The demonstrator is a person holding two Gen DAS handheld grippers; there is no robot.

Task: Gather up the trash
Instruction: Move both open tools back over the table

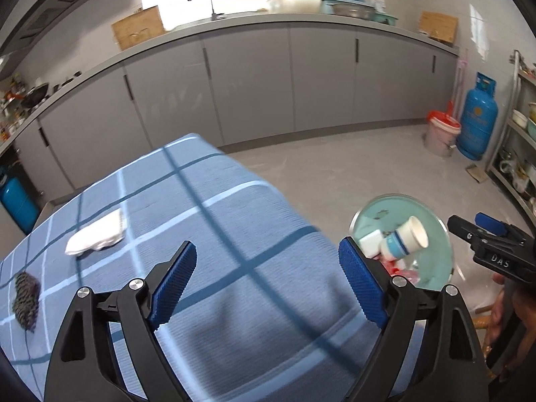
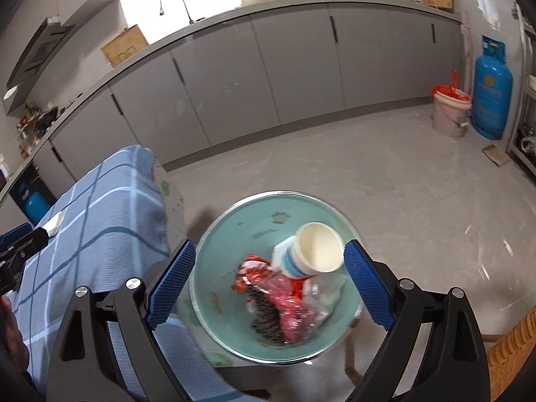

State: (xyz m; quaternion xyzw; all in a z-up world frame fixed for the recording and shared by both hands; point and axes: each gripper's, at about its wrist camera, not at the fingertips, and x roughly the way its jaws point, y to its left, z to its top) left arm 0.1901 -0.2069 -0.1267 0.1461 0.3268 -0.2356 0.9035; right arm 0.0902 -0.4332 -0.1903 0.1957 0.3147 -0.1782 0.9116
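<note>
A round teal bin (image 2: 254, 214) stands on the floor beside the table; it also shows in the left wrist view (image 1: 432, 268). In it lie a paper cup (image 2: 315, 251), a red wrapper (image 2: 288, 301) and a dark pine cone (image 2: 264, 318). My right gripper (image 2: 268, 278) is open and empty, right above the bin. My left gripper (image 1: 268, 278) is open and empty above the blue checked tablecloth (image 1: 217, 234). A crumpled white tissue (image 1: 95, 236) and a second dark pine cone (image 1: 26, 298) lie on the cloth to its left.
Grey kitchen cabinets (image 1: 251, 83) run along the back wall. A blue gas cylinder (image 1: 477, 117) and a pink bucket (image 1: 440, 135) stand at the far right by a metal shelf (image 1: 522, 134). A woven stool (image 2: 509, 345) is near the bin.
</note>
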